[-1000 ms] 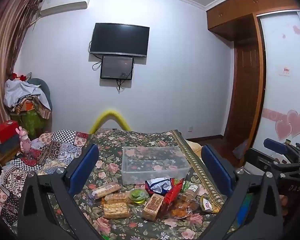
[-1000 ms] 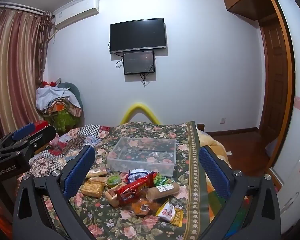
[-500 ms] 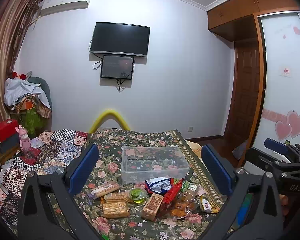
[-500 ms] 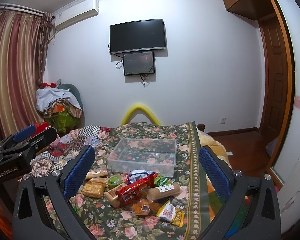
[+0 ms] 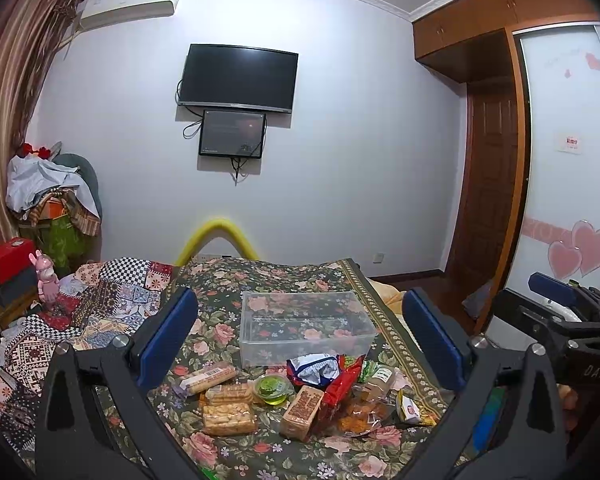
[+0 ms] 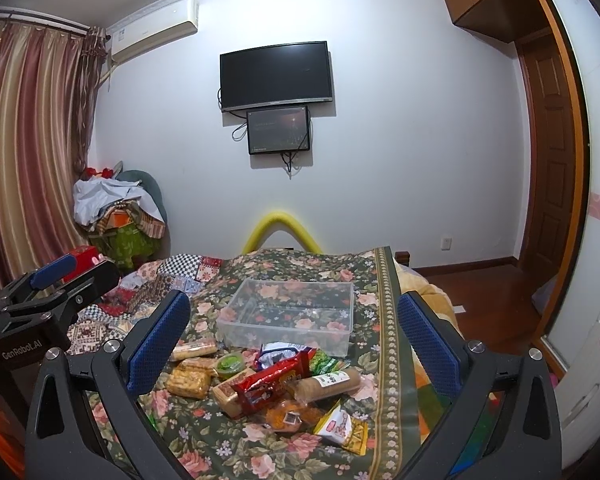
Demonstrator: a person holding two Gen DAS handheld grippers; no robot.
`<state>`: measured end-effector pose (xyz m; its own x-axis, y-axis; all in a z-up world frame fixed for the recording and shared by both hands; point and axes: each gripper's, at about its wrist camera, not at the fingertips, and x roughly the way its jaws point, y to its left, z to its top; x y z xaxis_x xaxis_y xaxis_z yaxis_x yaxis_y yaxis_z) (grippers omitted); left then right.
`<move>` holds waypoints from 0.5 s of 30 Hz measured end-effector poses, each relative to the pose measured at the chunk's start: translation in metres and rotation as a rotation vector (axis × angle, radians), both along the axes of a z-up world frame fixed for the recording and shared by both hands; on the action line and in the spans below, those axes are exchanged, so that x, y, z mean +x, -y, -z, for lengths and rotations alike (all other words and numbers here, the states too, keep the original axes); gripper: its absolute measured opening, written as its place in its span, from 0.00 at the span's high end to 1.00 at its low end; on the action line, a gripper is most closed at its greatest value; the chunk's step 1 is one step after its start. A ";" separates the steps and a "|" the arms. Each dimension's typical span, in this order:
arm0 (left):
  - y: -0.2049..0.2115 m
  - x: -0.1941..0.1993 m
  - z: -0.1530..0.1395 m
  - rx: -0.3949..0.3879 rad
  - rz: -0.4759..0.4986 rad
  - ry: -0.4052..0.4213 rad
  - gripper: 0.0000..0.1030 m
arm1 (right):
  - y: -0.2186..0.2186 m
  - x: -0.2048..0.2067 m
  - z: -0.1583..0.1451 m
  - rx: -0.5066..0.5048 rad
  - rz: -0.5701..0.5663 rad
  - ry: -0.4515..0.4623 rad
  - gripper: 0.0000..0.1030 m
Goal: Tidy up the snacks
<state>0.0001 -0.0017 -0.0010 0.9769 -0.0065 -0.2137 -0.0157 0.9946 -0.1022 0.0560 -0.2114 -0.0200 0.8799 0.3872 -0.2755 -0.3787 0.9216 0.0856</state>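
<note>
Floral bedspread (image 5: 228, 280) holds clear empty bin (image 5: 306, 330) behind heaped snack packets (image 5: 312, 396); both hand-held grippers gape.

Bed (image 5: 228, 280) covered by dark floral spread (image 6: 284, 452); patchwork quilt (image 5: 100, 300) spread beyond left jaw. Clear plastic box (image 5: 304, 326) set on spread, centred between jaws, farther off. Snack heap (image 6: 276, 380) laid nearer, between jaws: biscuit packs (image 5: 228, 418), green jelly cup (image 6: 230, 362), red packet (image 6: 270, 380), yellow-green pouch (image 6: 344, 426) toward right jaw.
</note>
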 end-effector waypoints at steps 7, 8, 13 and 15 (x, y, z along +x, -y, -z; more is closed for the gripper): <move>0.000 0.000 0.000 -0.003 0.004 -0.003 0.00 | 0.001 0.001 0.001 0.003 -0.001 -0.001 0.00; 0.001 0.000 0.000 -0.002 0.004 -0.003 0.00 | 0.001 0.001 0.001 0.003 -0.001 -0.001 0.00; 0.000 0.000 0.000 -0.003 0.005 -0.003 0.00 | 0.002 0.002 0.001 0.003 -0.001 0.000 0.00; 0.001 0.000 -0.001 -0.003 0.007 -0.004 0.00 | 0.002 0.002 0.001 0.003 -0.001 0.000 0.00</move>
<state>0.0006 -0.0027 -0.0005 0.9759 -0.0142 -0.2180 -0.0091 0.9944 -0.1055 0.0577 -0.2130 -0.0212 0.8797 0.3885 -0.2743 -0.3792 0.9211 0.0884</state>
